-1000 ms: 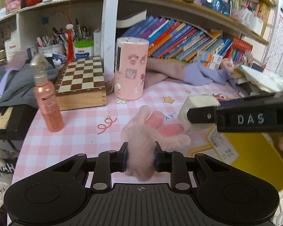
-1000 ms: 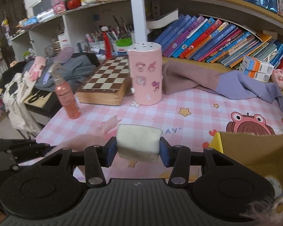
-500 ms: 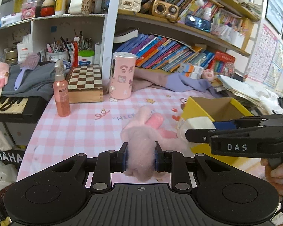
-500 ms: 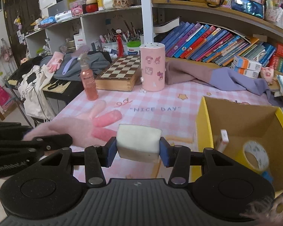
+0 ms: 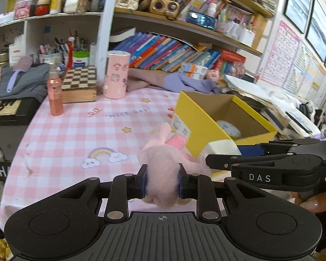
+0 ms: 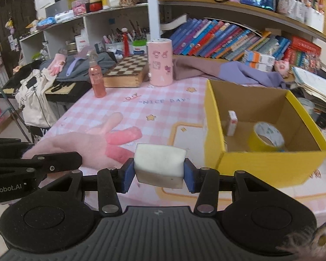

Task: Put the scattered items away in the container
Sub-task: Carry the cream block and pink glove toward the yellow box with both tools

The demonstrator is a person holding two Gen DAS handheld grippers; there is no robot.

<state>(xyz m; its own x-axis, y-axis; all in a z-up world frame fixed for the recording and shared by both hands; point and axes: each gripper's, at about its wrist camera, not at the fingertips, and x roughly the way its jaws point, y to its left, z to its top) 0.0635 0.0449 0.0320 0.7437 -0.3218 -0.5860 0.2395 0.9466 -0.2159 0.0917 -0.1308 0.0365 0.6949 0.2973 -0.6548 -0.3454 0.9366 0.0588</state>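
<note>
Room: messy shelves of books far back, pink checked table [image 6: 163, 108] in front.
Box: yellow box [image 6: 269, 165] sits on the right, tape and a small carton inside.
Left tongs [image 5: 162, 183]: squeezed tight on the fluffy pink glove [image 5: 160, 169].
Right tongs [image 6: 159, 174]: closed on a white block [image 6: 159, 163], near the box.
Risk: both tongs are close together, so they could bump, and the floppy glove might catch the box edge and fall outside.

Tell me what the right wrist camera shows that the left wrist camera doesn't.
Only the right wrist view shows the small white carton standing inside the yellow box, and the white block's full face between the right gripper's fingers. Only the left wrist view shows the wall posters and the pink glove's cuff clamped in the left gripper. Both show the box, tape roll, glove and block.
</note>
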